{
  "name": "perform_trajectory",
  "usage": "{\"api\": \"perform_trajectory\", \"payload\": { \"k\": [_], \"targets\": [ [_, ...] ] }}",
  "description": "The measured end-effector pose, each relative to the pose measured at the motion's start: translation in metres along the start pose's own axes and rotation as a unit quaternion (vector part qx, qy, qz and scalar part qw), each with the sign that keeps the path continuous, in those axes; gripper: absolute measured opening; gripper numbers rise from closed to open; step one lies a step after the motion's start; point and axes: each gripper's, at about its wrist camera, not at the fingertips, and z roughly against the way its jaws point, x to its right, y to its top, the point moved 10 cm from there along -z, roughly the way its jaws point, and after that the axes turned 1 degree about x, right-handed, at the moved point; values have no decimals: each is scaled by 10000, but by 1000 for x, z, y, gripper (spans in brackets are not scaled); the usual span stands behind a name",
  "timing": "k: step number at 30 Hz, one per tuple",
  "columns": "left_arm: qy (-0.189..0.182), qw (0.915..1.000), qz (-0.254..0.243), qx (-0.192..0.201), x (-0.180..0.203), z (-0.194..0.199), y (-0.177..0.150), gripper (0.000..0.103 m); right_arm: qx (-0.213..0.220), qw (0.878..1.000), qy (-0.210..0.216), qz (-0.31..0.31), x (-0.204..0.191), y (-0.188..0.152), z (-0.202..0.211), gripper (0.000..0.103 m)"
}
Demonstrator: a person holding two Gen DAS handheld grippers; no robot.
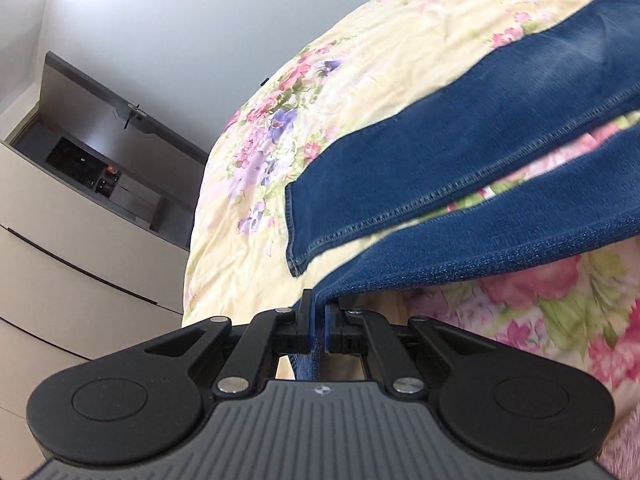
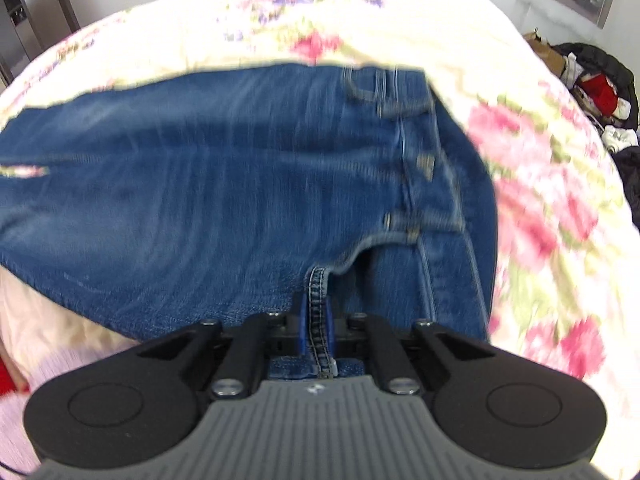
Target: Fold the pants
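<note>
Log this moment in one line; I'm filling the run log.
left gripper: shut on jeans leg hem | right gripper: shut on jeans side seam | jeans on floral bedspread

Home bedroom: floral bedspread [image 1: 360,80], drawers [image 1: 80,240], clothes pile [image 2: 600,80] by wall

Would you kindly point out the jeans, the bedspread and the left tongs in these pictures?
jeans [image 2: 200,184]: right wrist view, on the flat denim of the thigh.
bedspread [image 1: 360,64]: left wrist view, on bare floral fabric above the leg.
left tongs [image 1: 318,330]: left wrist view, between the tips, shut on the jeans' hem.
</note>
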Motion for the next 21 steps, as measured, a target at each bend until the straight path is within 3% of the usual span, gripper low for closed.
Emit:
{"api": "perform_trajectory", "payload": {
  "k": [5,10,17,21],
  "targets": [
    [8,9999,119,-119,-10,-24,28,4,169,9999,8,-10,7,59,-4,4],
    [54,9994,23,-338,-8,-64,52,4,-15,10000,-42,18,14,114,-46,4],
    [16,9976,-185,-670,10,-111,68,4,-509,9987,-49,56,14,146,-111,6],
    [-41,9971,-190,-731,14,-119,65,4,-573,9979,24,312,12,154,-102,12]
  ]
}}
